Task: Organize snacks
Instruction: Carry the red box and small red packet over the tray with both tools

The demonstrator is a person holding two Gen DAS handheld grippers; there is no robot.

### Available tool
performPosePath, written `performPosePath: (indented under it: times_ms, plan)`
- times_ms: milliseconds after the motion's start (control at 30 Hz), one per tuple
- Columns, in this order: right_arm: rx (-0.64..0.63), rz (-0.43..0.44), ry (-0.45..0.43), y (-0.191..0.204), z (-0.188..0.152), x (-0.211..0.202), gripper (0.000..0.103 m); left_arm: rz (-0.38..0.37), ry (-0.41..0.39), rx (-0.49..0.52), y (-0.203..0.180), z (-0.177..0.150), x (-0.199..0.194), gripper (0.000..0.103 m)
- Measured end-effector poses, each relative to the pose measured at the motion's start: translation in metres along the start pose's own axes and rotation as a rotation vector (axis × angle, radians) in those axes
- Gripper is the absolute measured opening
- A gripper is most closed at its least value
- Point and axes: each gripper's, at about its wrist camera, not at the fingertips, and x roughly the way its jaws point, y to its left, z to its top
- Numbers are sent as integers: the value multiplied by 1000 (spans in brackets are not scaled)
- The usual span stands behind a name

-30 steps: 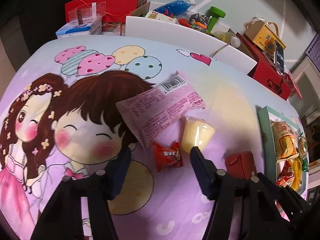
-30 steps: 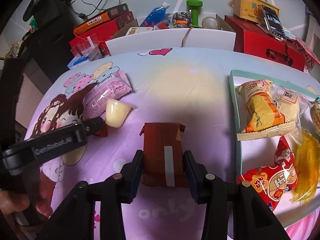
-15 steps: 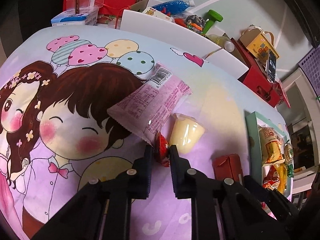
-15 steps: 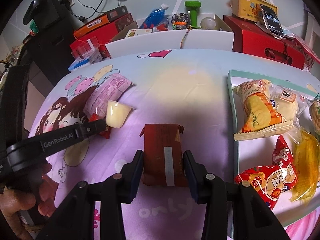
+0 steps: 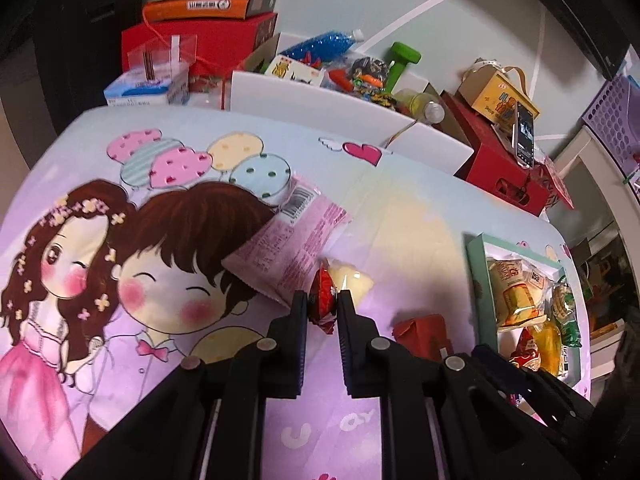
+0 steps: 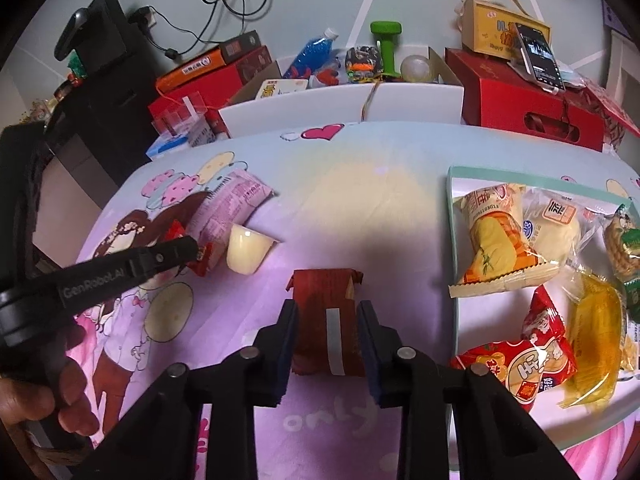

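Note:
My left gripper [image 5: 323, 300] is shut on a small red candy packet [image 5: 322, 295], lifted slightly off the cartoon-print cloth; it also shows in the right wrist view [image 6: 202, 258]. Beside it lie a pale yellow jelly cup [image 5: 354, 278] and a pink snack packet [image 5: 288, 240]. My right gripper [image 6: 327, 312] is shut on a dark red snack pack [image 6: 325, 304] that rests on the cloth. A mint-rimmed white tray [image 6: 452, 216] at the right holds several snacks.
Behind the table stand red boxes [image 6: 532, 116], a white open carton [image 6: 340, 106] with a blue bottle and a green dumbbell [image 6: 386, 42], a yellow box with a phone [image 6: 538, 54], and a tissue box [image 5: 146, 90].
My left gripper closed on the red candy packet and has raised it a little. The right gripper stays on the dark red pack with hardly any motion.

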Motion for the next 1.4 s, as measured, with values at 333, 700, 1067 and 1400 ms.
performPosePath:
  times_ms: [333,700,1067,1400]
  plan:
    - [57,75,37,-5,-1,19,58,28,44,-32,9,-5,7,15]
    - [-82,-79,79,17,-13,47,43,34,63,-31,10,-7,12,15]
    - [-89,-37,-27,21,-1,6,42,24,-23,-19,3,3,-19,15]
    - [-22,-74,-108,-6,11,-45,42,-34,-132,32,-26,11,-63,15]
